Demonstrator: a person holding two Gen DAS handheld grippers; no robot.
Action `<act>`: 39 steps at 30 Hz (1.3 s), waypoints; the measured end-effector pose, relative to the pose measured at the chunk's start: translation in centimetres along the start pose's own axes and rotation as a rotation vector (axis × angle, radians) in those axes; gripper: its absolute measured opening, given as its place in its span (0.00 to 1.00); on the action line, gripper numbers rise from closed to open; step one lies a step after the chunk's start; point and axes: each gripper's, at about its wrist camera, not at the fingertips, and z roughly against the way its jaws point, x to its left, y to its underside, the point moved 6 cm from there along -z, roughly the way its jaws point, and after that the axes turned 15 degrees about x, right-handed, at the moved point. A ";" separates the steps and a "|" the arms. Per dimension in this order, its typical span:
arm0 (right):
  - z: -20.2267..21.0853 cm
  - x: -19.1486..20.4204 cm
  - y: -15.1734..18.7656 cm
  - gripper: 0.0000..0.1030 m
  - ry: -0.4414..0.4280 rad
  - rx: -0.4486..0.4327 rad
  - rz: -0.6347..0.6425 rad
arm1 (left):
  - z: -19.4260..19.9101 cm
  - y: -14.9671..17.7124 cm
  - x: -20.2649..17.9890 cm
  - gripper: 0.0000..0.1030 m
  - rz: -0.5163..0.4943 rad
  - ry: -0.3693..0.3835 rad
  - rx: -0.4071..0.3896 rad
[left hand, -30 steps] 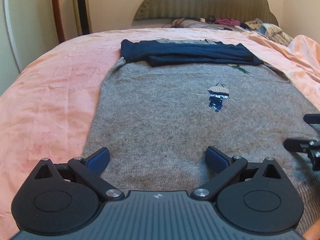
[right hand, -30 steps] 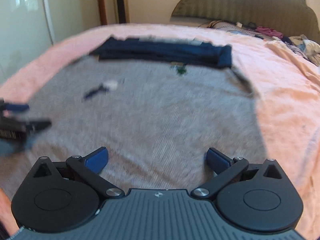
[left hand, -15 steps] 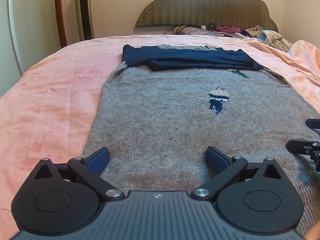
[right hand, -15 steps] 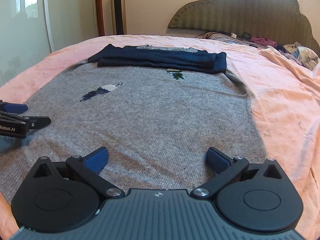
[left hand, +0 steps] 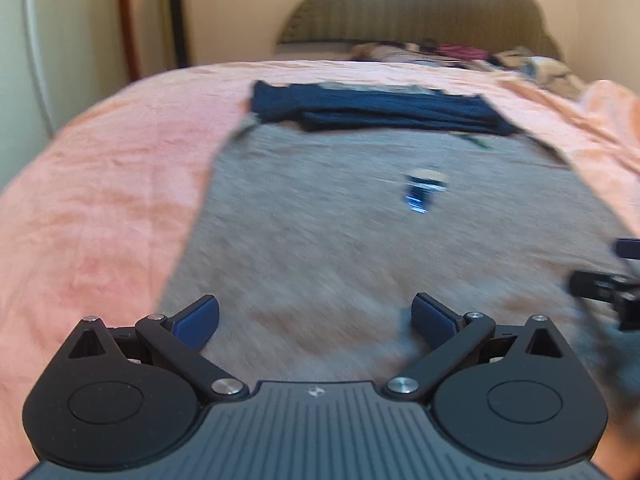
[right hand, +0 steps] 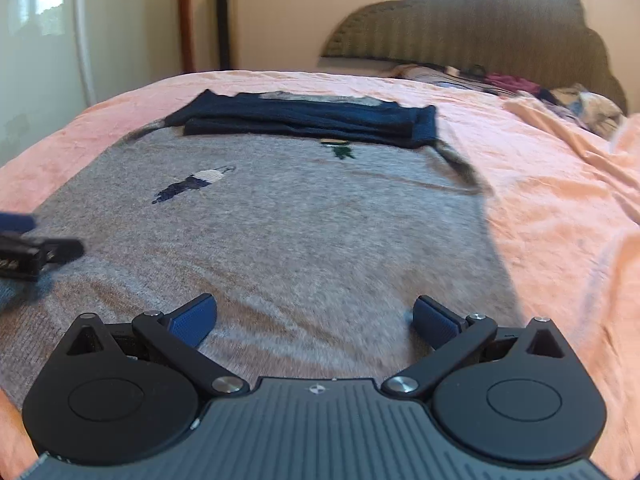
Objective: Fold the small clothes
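On the bed: grey knitted sweater lies flat on the peach-pink bedspread, navy sleeves folded across its far end.
Left gripper: my jaws spread apart, empty, over the near hem.
Right gripper: also wide apart, empty, near the hem's right side.
Step, my guess: pinch both hem corners.
Do well: grab evenly, both layers, lift together, carry the hem up to the sleeves without dragging.
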 end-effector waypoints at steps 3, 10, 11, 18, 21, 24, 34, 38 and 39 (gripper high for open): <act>0.5 0.6 2.5 1.00 -0.037 0.002 0.067 | 0.6 2.8 -1.6 1.00 -0.152 -0.010 -0.037; 2.8 -1.4 3.0 1.00 0.018 0.056 0.066 | 2.4 3.2 0.1 1.00 -0.159 -0.005 -0.030; 3.5 -1.7 2.9 1.00 0.032 0.042 0.048 | 3.0 3.4 0.3 1.00 -0.152 -0.003 -0.047; 3.3 -2.7 5.5 1.00 0.008 0.078 0.080 | 2.8 4.9 1.0 1.00 -0.173 0.045 0.005; 4.1 -3.7 5.0 1.00 0.026 0.094 0.029 | 4.1 4.5 2.0 1.00 -0.129 0.035 -0.027; 4.8 -5.7 4.6 1.00 0.027 0.089 -0.046 | 4.3 4.1 4.1 1.00 -0.038 0.041 -0.023; 3.8 -12.7 3.9 1.00 -0.597 0.245 -0.573 | 2.6 3.2 9.4 1.00 0.422 0.656 0.161; 2.6 -12.9 3.5 1.00 -0.727 0.300 -0.613 | 1.3 2.7 10.8 1.00 0.552 0.829 0.209; 2.5 -12.8 3.3 1.00 -0.738 0.307 -0.605 | 1.1 2.6 11.0 1.00 0.569 0.865 0.215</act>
